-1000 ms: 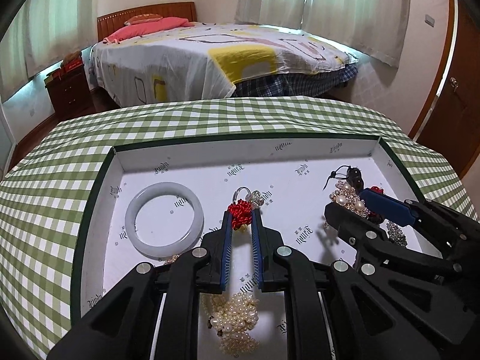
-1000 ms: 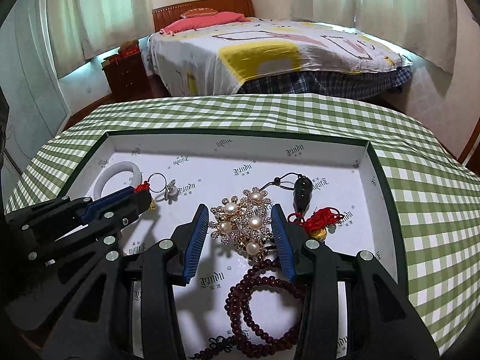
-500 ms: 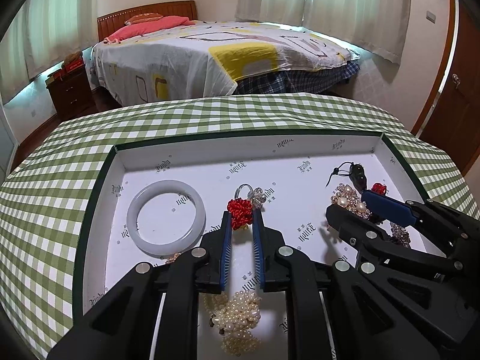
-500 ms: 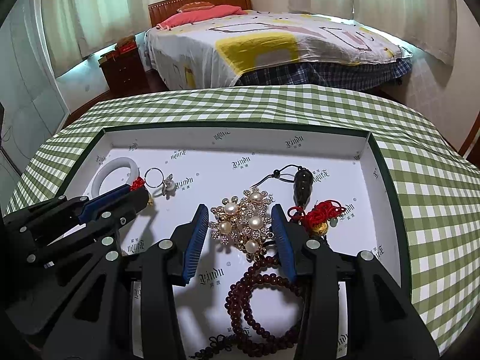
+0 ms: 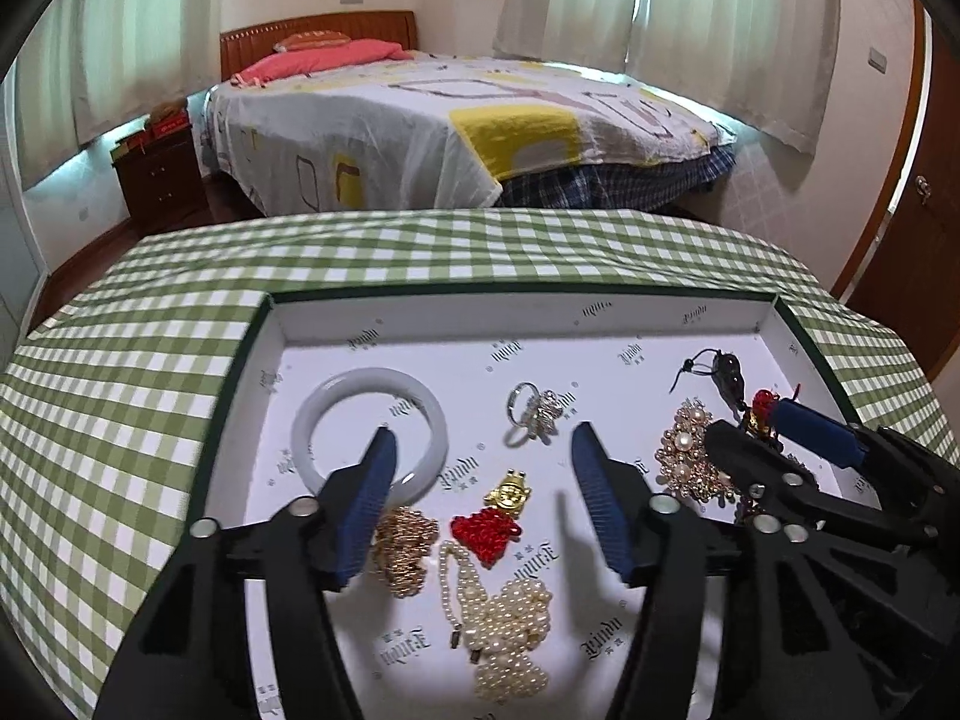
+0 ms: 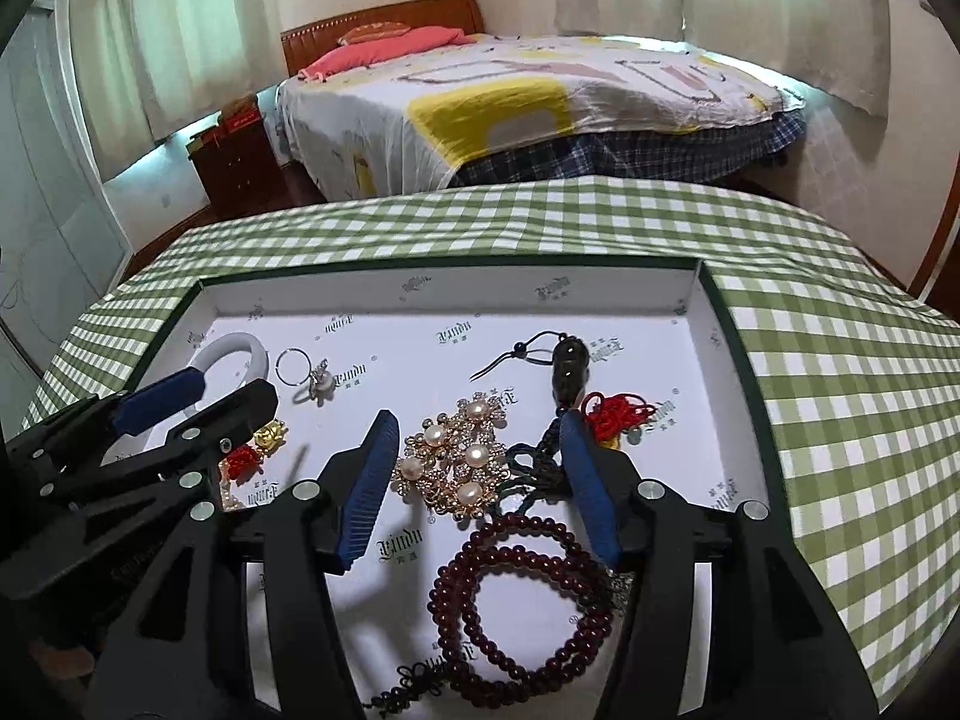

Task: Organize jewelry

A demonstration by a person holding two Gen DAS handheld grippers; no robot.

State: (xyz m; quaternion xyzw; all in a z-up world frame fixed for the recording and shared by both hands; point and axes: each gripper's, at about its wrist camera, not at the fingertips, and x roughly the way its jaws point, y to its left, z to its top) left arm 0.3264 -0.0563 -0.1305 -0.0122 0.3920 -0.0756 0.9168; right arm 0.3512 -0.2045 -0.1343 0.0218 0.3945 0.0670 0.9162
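As my left gripper has just opened, the red knotted gold charm lies released in the white tray. Right gripper has widened too, empty around the pearl-and-rhinestone flower brooch. Placement done.

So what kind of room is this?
A bedroom, most likely. A made bed with a pink pillow stands behind the checked table, a wooden nightstand sits beside it, and curtains cover the windows.

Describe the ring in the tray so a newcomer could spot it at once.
Find the white-lined tray on the green checked cloth. The ring lies mid-tray, right of the white bangle. It alone is a thin silver band with a sparkly cluster on top.
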